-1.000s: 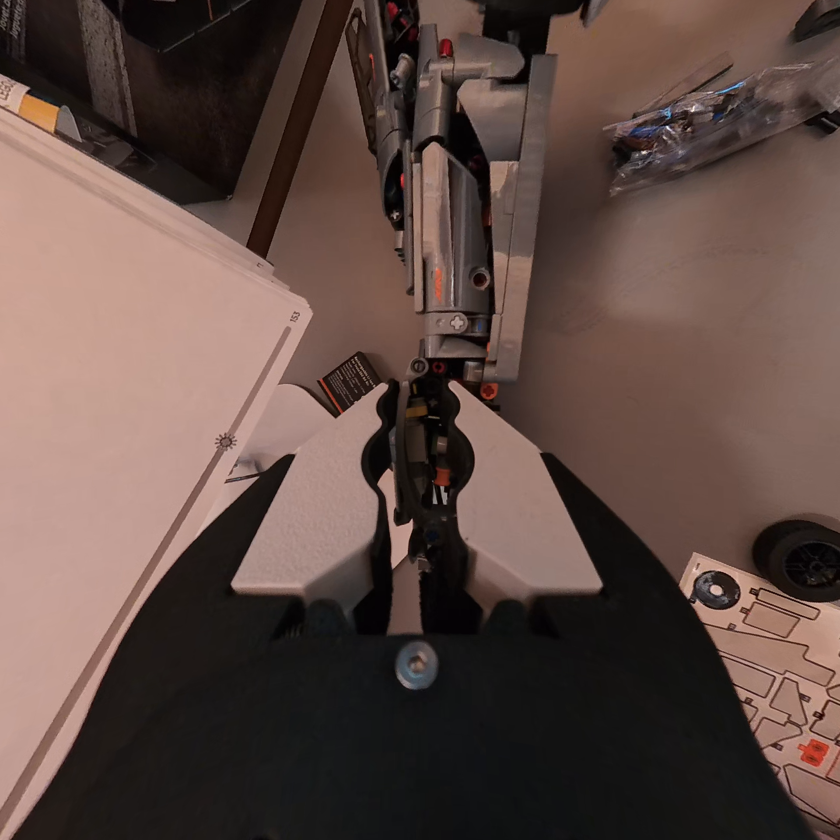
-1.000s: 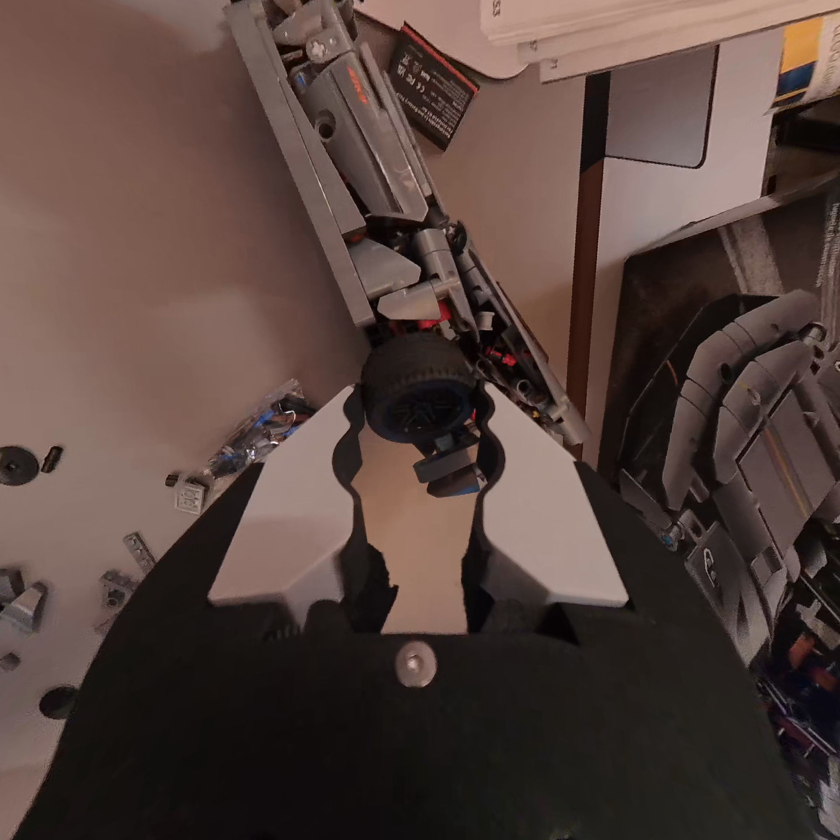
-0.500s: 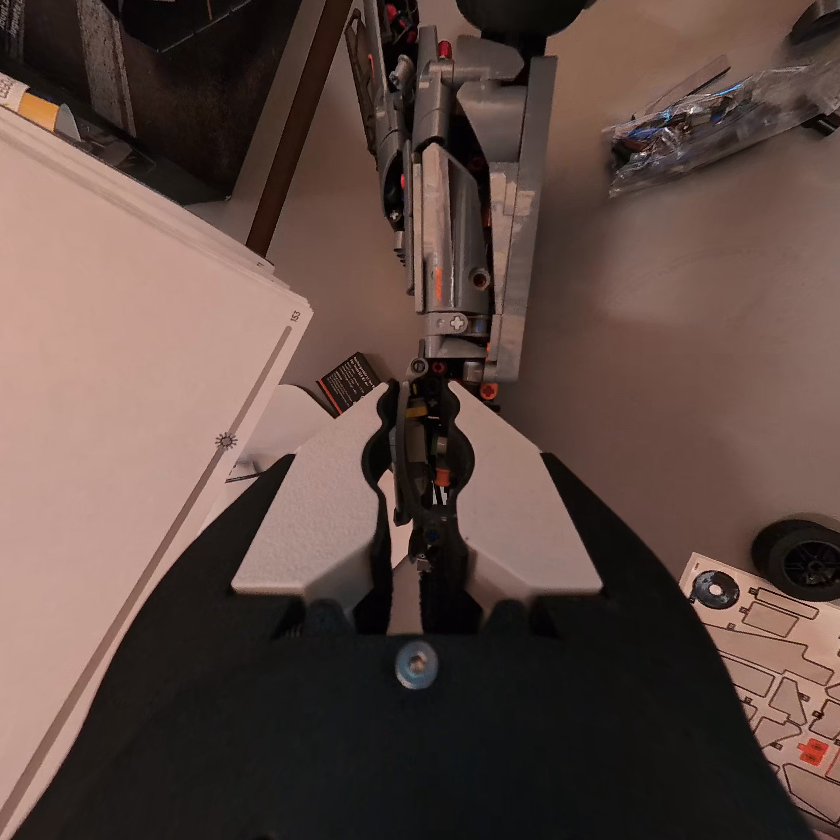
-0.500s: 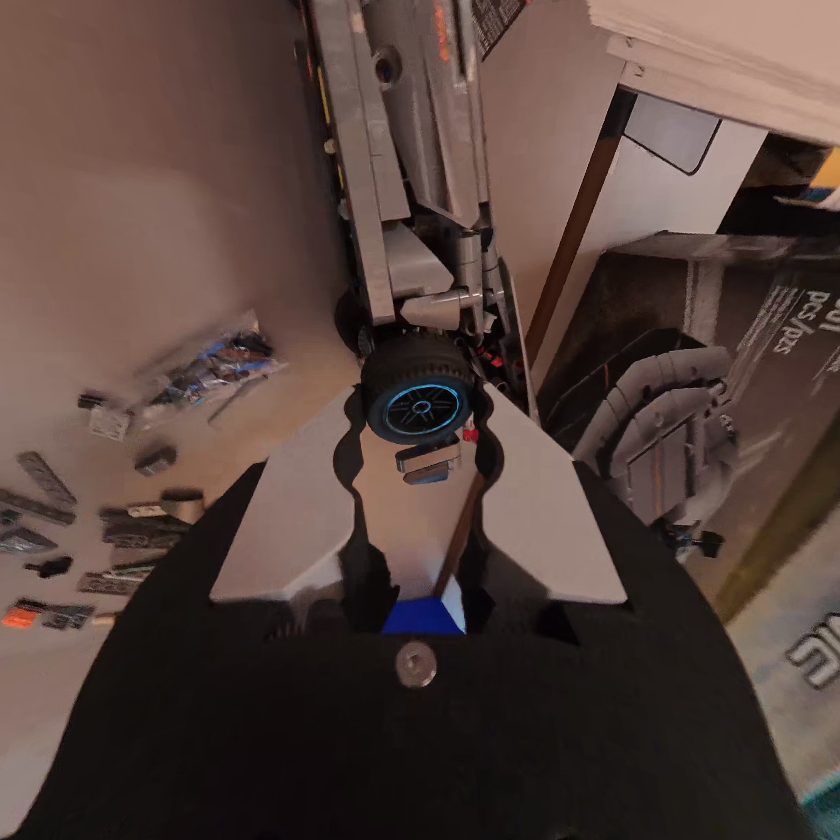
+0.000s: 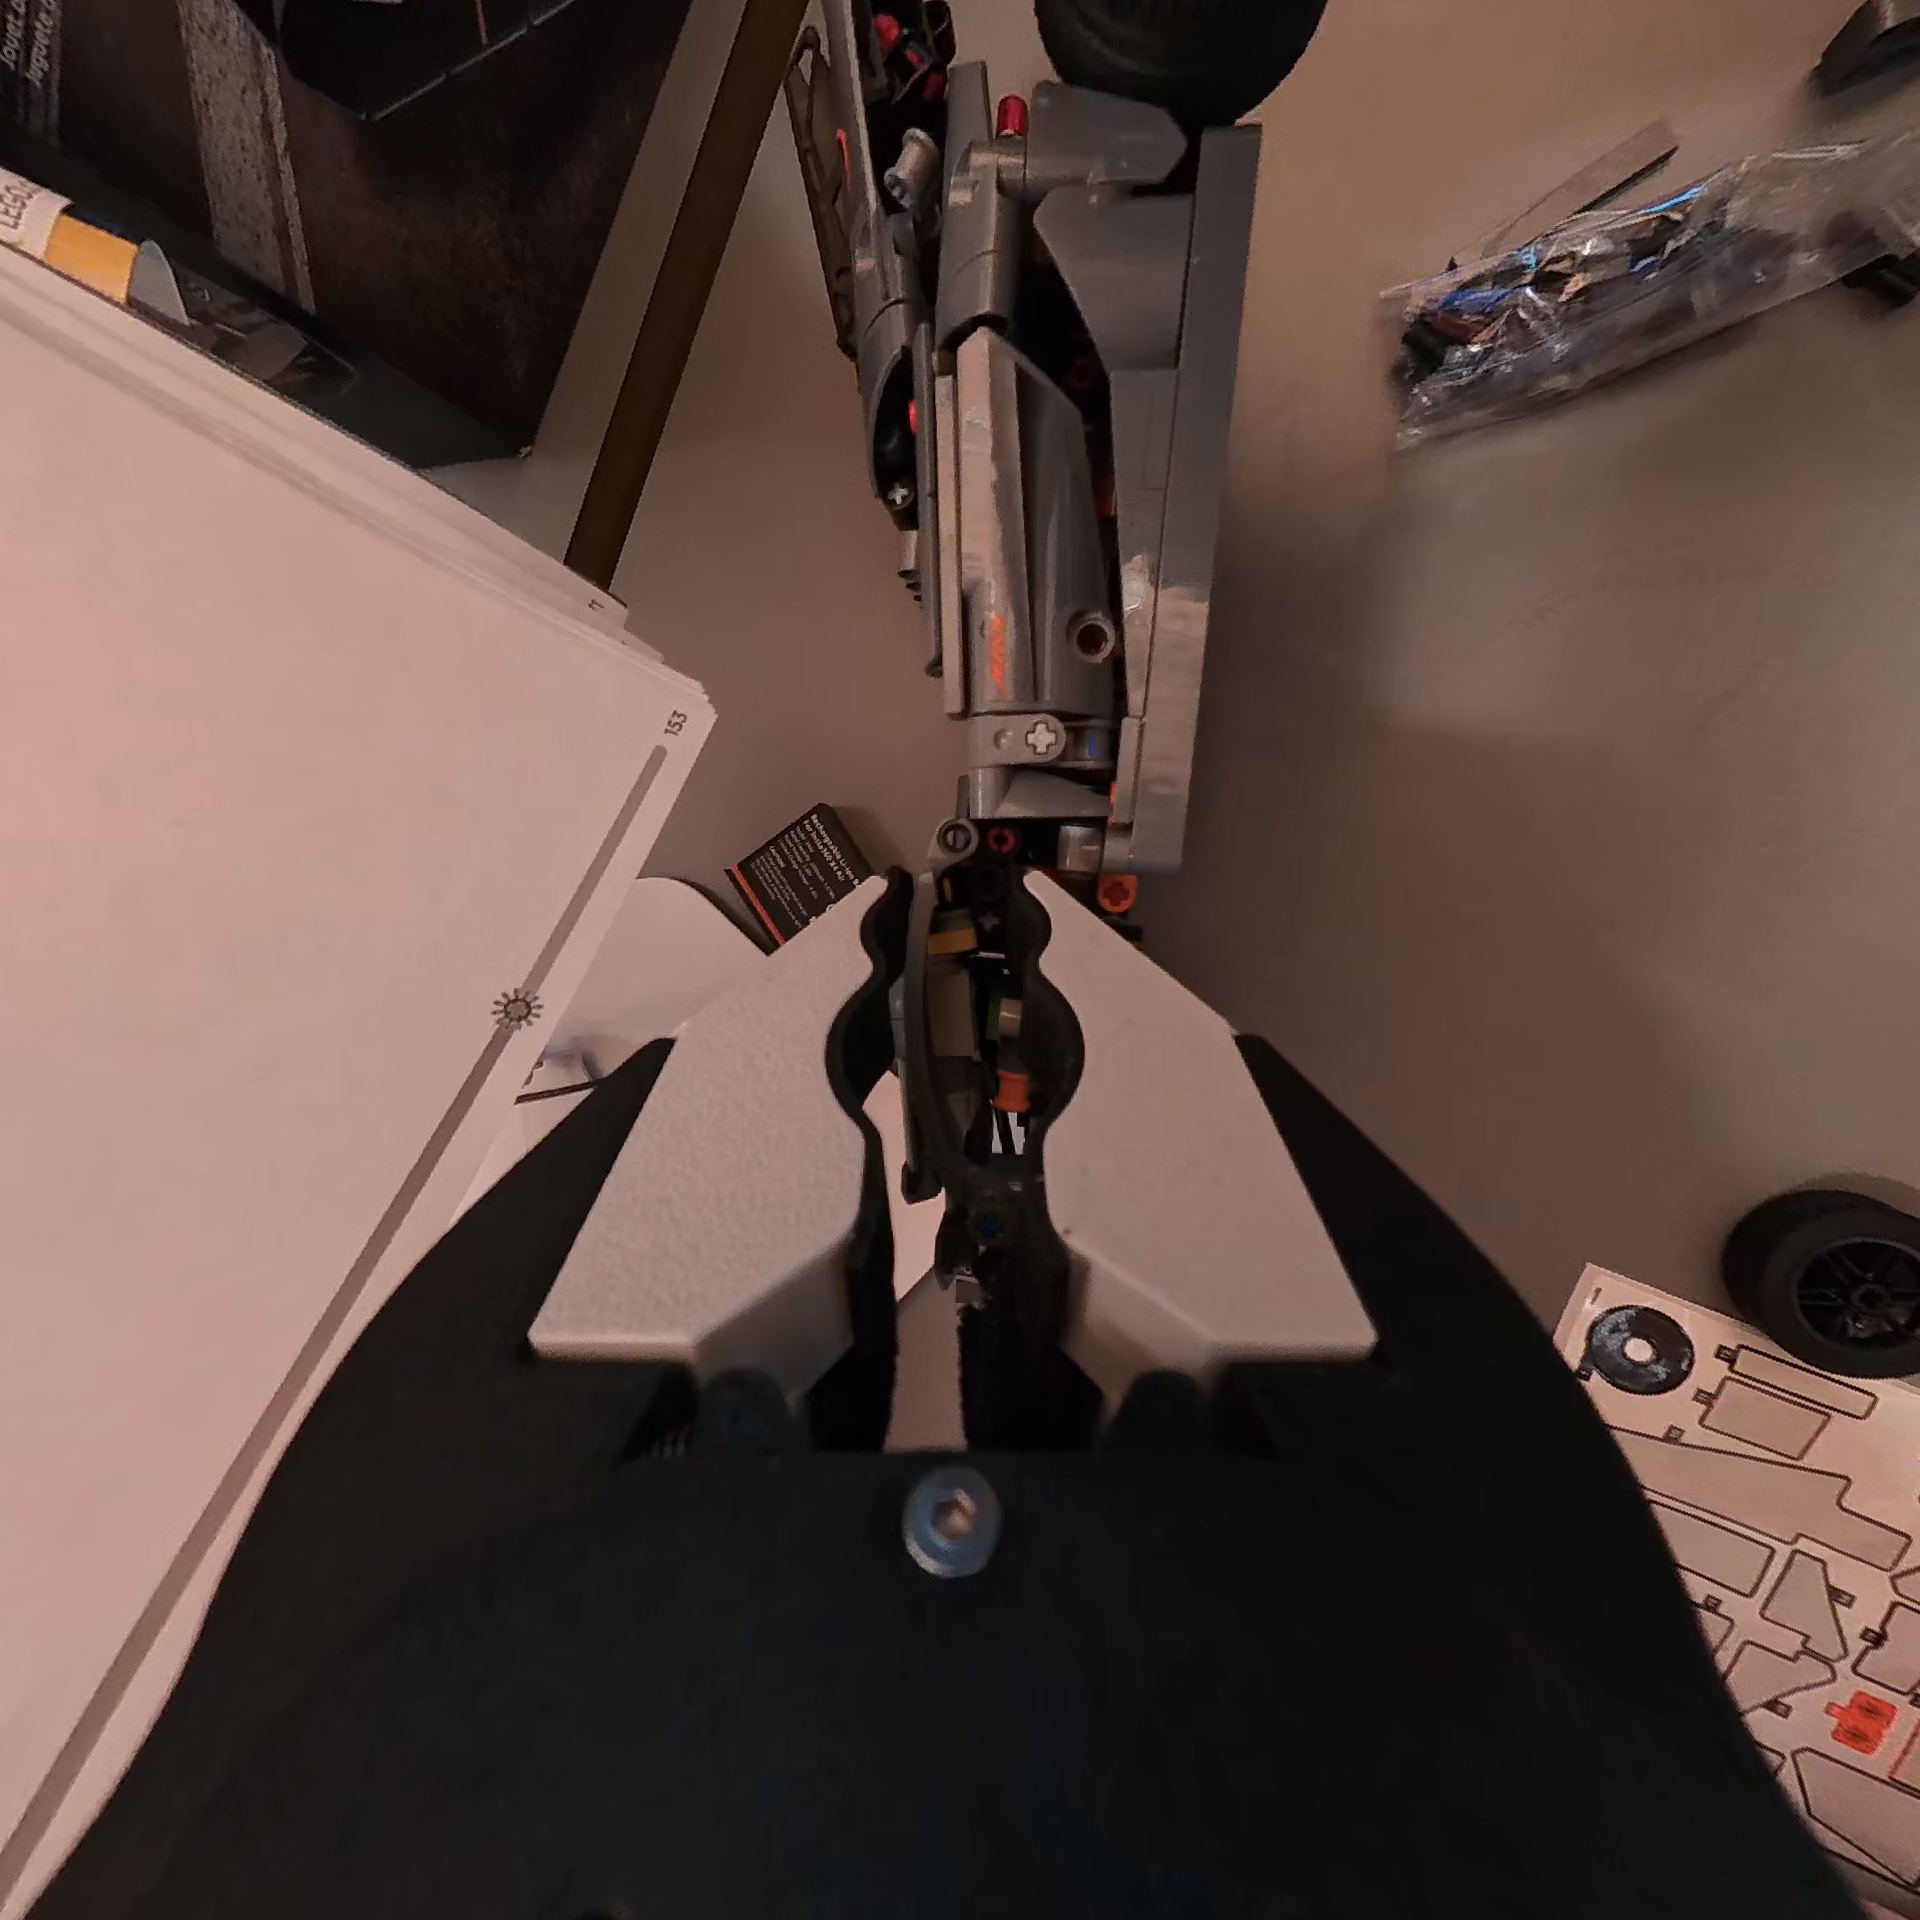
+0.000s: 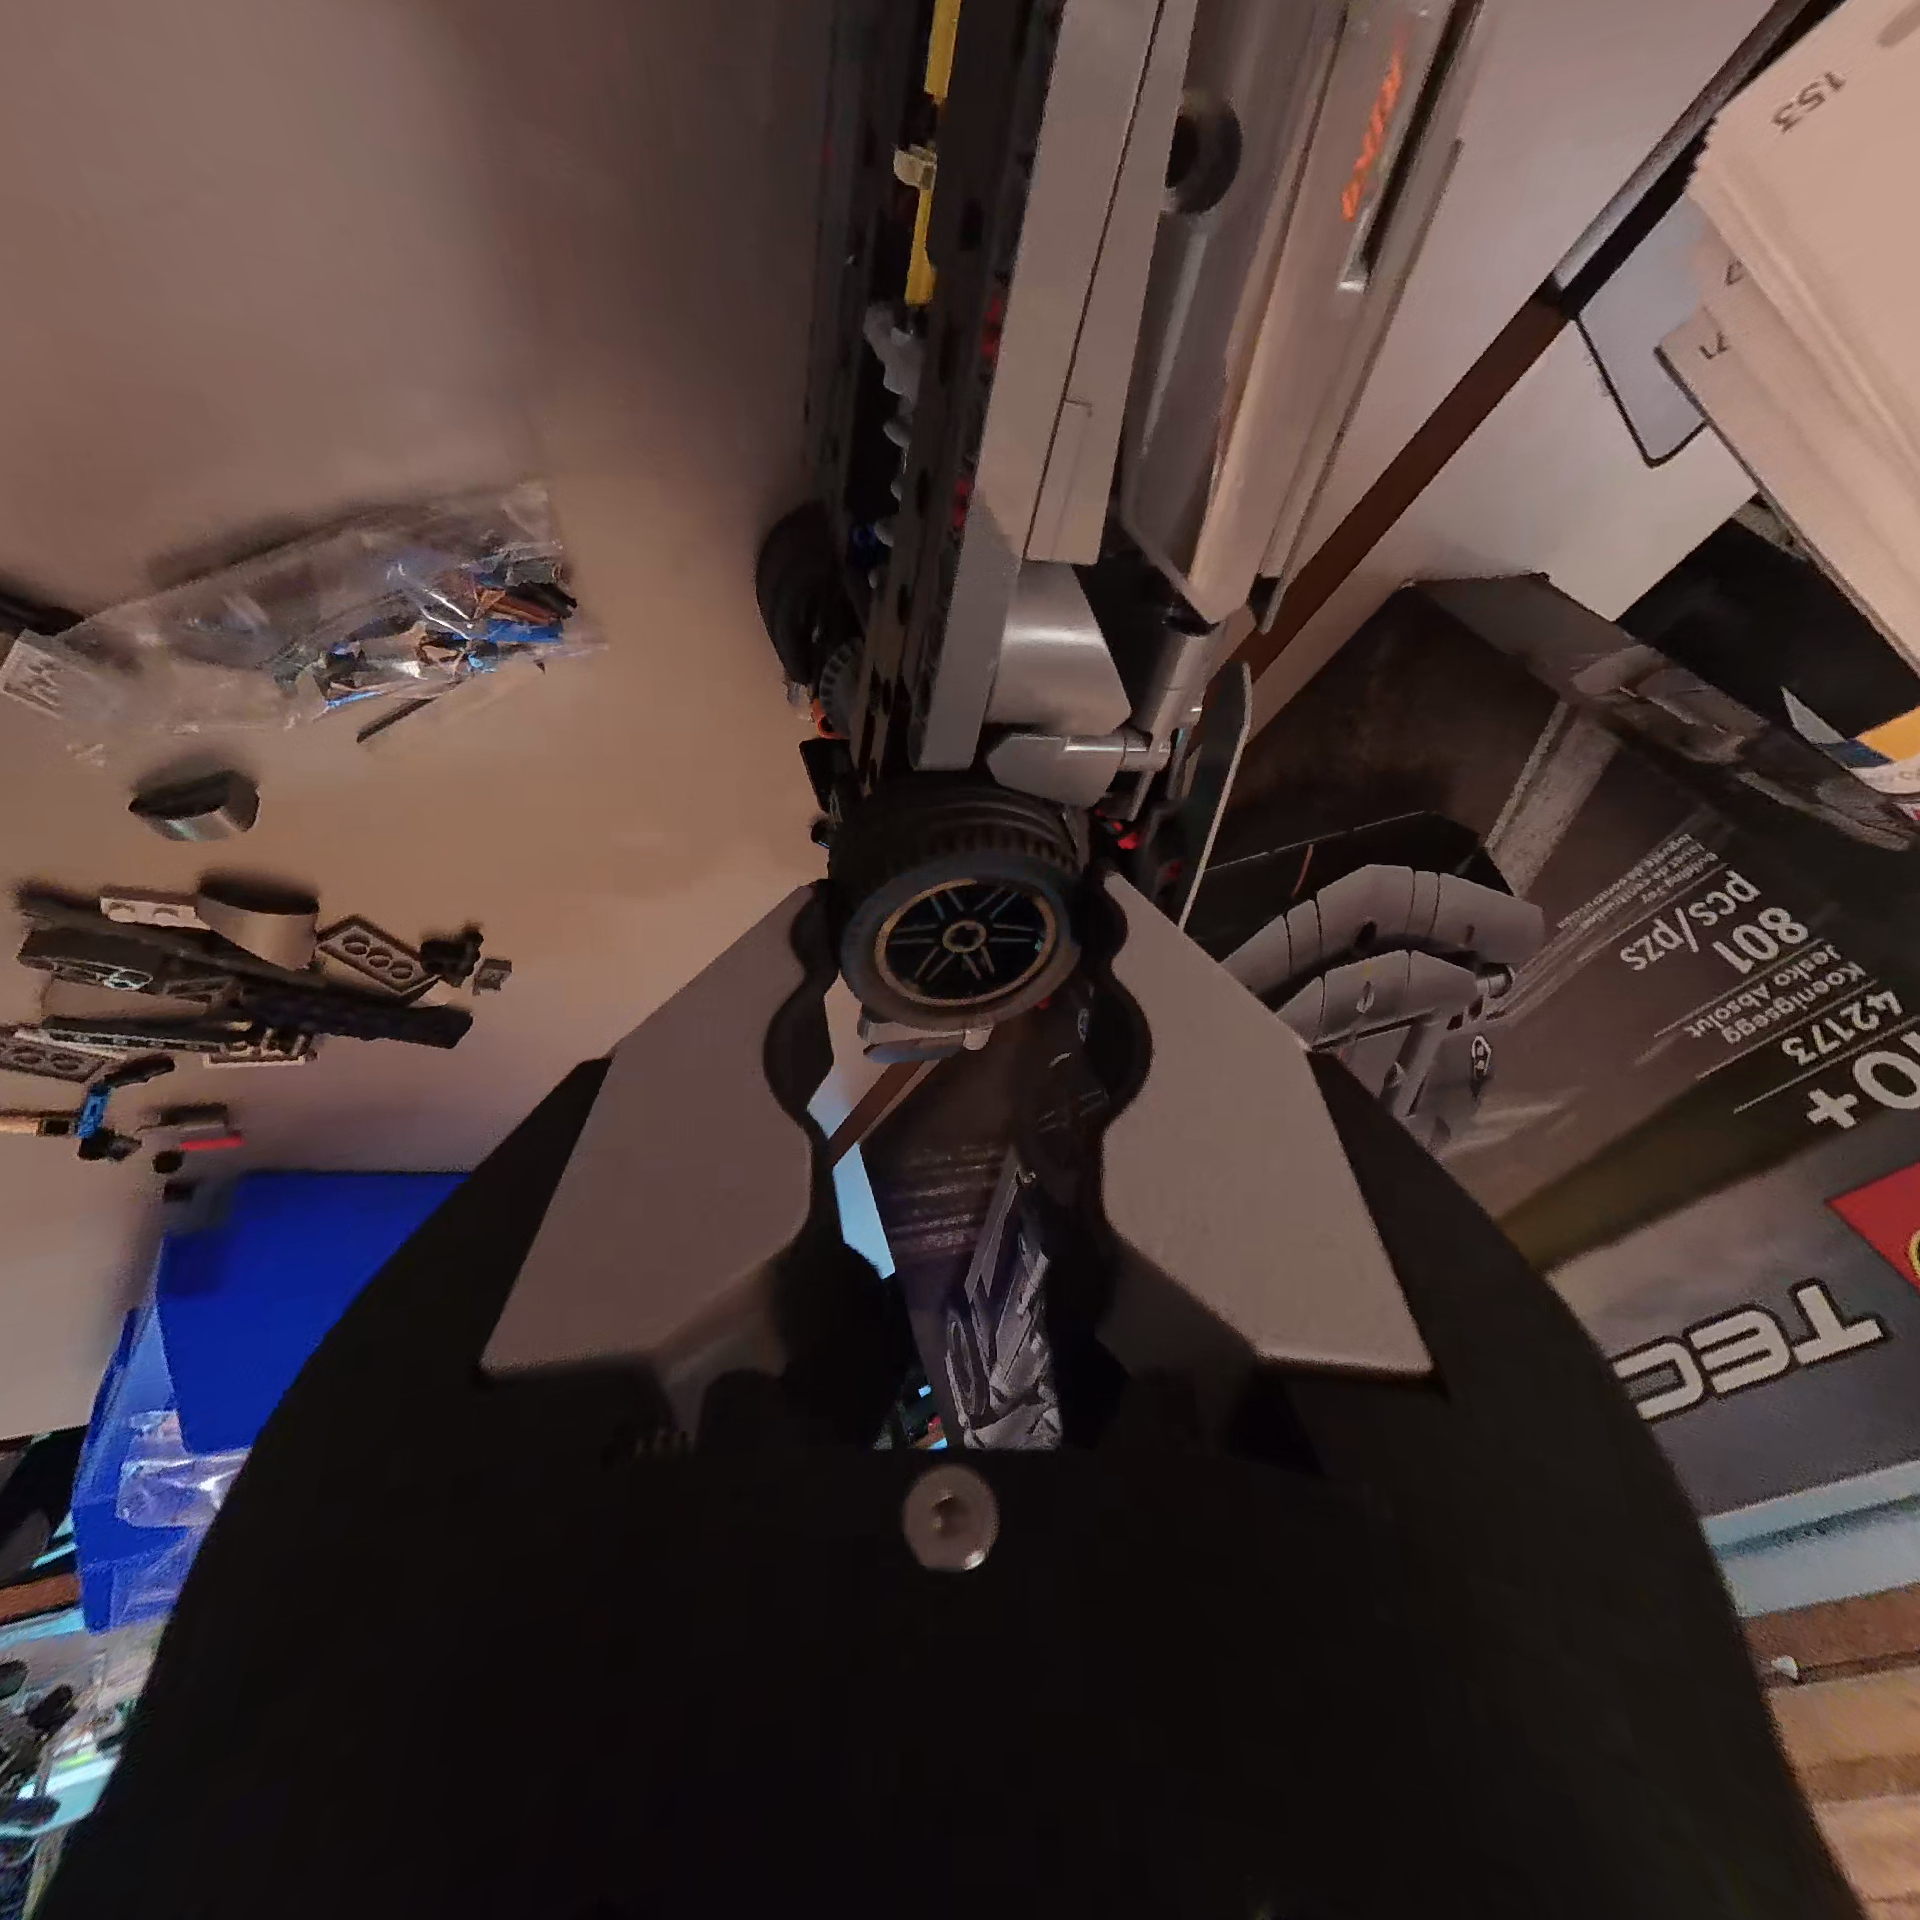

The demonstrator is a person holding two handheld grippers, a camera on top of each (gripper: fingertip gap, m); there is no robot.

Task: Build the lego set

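A long grey lego car body [image 5: 1049,499] lies on the table, pointing away from my left gripper [image 5: 961,894]. My left gripper is shut on the near end of the car, where small yellow, orange and black parts show between the fingers. In the right wrist view the same car [image 6: 1091,364] stands on its side, its black underside with a yellow bar to the left. My right gripper [image 6: 961,904] is shut on a black wheel [image 6: 961,935] with a dark spoked rim, pressed against the car's near end. That wheel also shows in the left wrist view [image 5: 1174,42] at the car's far end.
An open white instruction book [image 5: 260,831] lies left. A clear bag of small parts [image 5: 1662,281], a loose black wheel [image 5: 1829,1288] and a sticker sheet [image 5: 1787,1507] lie right. The set's dark box [image 6: 1610,987], loose dark parts [image 6: 208,987] and a blue bin [image 6: 260,1299] show in the right wrist view. Spacing between my two grippers at the tips: around 15 cm. The open white instruction book [image 5: 260,831] lies some 10 cm from my left tips, 15 cm from my right tips.
My right gripper has swung round with the wheel, so it now faces along the car's side and the wheel sits against the car's end. My left gripper has kept its hold.
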